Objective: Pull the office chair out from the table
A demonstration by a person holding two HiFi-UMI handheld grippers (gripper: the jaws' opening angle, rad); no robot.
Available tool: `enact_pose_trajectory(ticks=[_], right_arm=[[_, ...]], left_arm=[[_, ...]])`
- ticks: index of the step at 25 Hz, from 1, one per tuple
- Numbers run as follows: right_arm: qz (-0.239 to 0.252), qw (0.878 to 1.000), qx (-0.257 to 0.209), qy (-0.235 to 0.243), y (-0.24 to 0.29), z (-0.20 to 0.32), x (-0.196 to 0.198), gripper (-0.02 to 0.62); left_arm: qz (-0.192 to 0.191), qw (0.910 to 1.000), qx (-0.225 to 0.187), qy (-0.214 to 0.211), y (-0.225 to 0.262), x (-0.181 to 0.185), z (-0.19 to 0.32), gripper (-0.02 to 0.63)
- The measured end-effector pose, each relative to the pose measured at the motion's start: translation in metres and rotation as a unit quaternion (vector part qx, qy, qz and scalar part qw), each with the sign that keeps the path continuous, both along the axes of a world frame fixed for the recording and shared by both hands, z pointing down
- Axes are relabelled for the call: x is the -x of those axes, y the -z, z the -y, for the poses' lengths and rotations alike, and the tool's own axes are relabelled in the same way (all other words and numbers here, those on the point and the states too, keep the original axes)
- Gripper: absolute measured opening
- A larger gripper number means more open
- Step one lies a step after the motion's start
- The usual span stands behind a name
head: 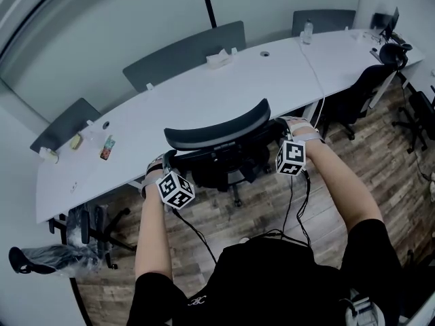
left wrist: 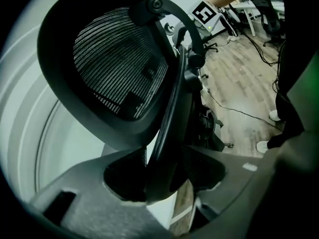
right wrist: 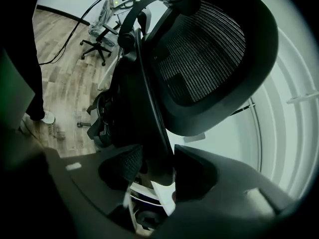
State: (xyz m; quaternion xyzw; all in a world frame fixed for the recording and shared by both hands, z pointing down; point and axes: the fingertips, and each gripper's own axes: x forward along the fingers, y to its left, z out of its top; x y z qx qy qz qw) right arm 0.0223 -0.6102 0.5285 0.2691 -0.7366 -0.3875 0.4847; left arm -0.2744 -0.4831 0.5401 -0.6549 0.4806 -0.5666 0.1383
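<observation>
The black mesh office chair (head: 217, 141) stands tucked against the white curved table (head: 204, 94), its back toward me. My left gripper (head: 165, 161) is at the left edge of the backrest and my right gripper (head: 281, 131) at the right edge. In the left gripper view the jaws (left wrist: 162, 176) are shut on the backrest's curved black frame (left wrist: 172, 108), with the mesh (left wrist: 119, 63) above. In the right gripper view the right gripper (right wrist: 157, 171) grips the opposite frame edge (right wrist: 147, 103) the same way, pads against it.
Another black chair (head: 353, 97) stands at the table's right, and a chair base and tipped seat (head: 61, 257) sit at the lower left. Grey partitions (head: 183, 49) line the table's far side. Small items (head: 107, 148) lie on the table. Cables (head: 292, 209) trail over the wood floor.
</observation>
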Motion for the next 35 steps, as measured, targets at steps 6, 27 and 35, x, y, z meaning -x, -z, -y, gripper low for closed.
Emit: enact_pose_trajectory(ticks=[6, 27, 35], right_arm=[[-0.003, 1.000, -0.004, -0.004, -0.001, -0.007, -0.004, 0.202], [0.020, 0.999, -0.003, 0.038, -0.001, -0.083, -0.059, 0.206], [0.022, 0.997, 0.007, 0.074, -0.002, -0.132, -0.080, 0.204]], left_arm=[[-0.003, 0.9999, 0.012, 0.003, 0.000, -0.004, -0.007, 0.213], [-0.019, 0.9994, 0.007, 0.027, -0.002, -0.068, -0.099, 0.213], [-0.039, 0.9981, 0.008, 0.048, -0.004, -0.094, -0.155, 0.215]])
